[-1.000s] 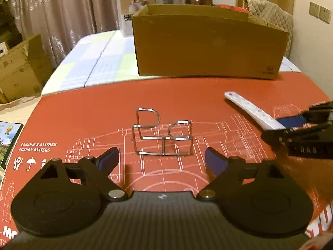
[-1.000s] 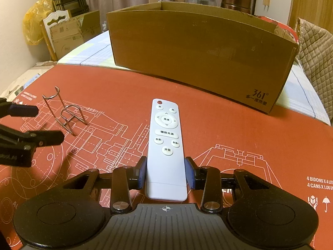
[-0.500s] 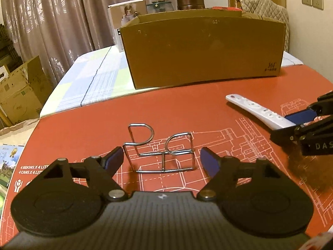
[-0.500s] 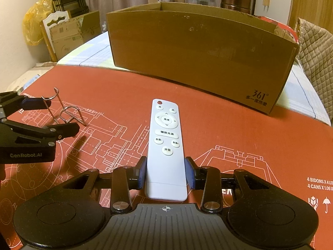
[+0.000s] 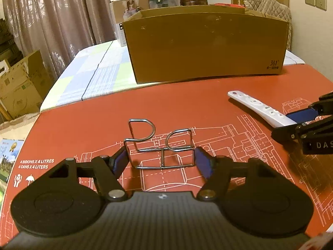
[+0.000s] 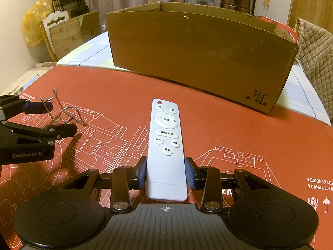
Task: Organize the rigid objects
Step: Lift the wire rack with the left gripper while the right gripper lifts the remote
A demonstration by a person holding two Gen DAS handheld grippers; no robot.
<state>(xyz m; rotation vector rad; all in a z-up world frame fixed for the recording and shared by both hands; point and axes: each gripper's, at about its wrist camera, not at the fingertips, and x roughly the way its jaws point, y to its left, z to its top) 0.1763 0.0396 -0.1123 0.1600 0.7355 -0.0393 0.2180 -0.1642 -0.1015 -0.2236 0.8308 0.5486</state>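
A bent wire holder [image 5: 160,150] stands on the red mat [image 5: 187,104], between the blue pads of my left gripper [image 5: 161,160]. Its jaws are closing, and the pads stand right at the wire's two sides, close to touching. The right wrist view shows the same wire holder [image 6: 62,112] between the left gripper's [image 6: 54,117] fingers. My right gripper [image 6: 165,175] is shut on the near end of a white remote [image 6: 166,141], which lies flat on the mat. That remote [image 5: 258,108] and the right gripper [image 5: 291,123] show at the right of the left wrist view.
A large open cardboard box [image 5: 206,45] stands at the mat's far edge, on a checked cloth [image 5: 93,70]. Behind it are a white carton [image 5: 129,8], a glass jar and a brown canister. More cardboard boxes [image 5: 18,83] sit on the floor at left.
The left gripper has moved forward around the wire holder and its jaws have narrowed onto it. The right gripper and the remote have not moved.
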